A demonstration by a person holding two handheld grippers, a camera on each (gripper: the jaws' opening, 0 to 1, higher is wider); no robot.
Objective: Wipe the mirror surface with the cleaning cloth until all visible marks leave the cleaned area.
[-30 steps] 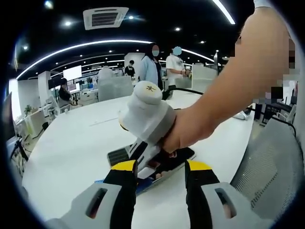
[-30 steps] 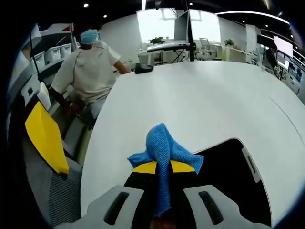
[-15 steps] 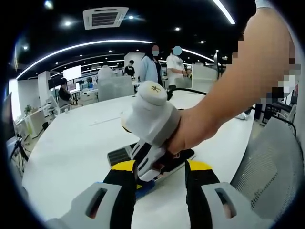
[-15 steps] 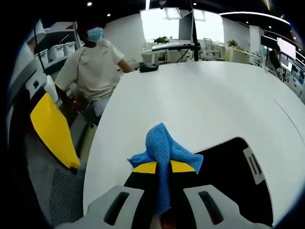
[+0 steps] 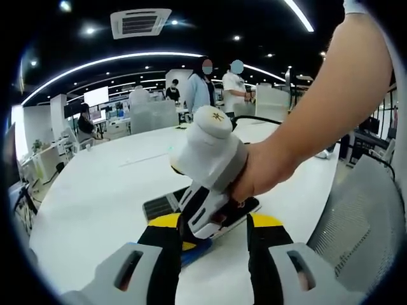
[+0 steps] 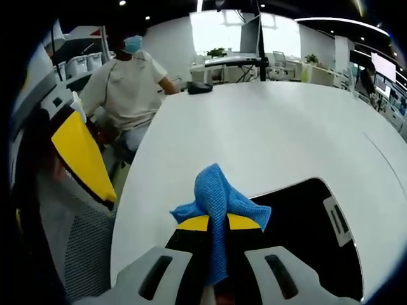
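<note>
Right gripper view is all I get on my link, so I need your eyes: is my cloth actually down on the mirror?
Observer: In the left gripper view the right gripper is tipped down over the mirror, with the blue cloth under its tip on the table.
Operator: And the left gripper?
Observer: The left gripper stands open, empty, low above the table, facing the mirror.
Operator: Anyone near that side?
Observer: Two people stand beyond the table's far edge.
</note>
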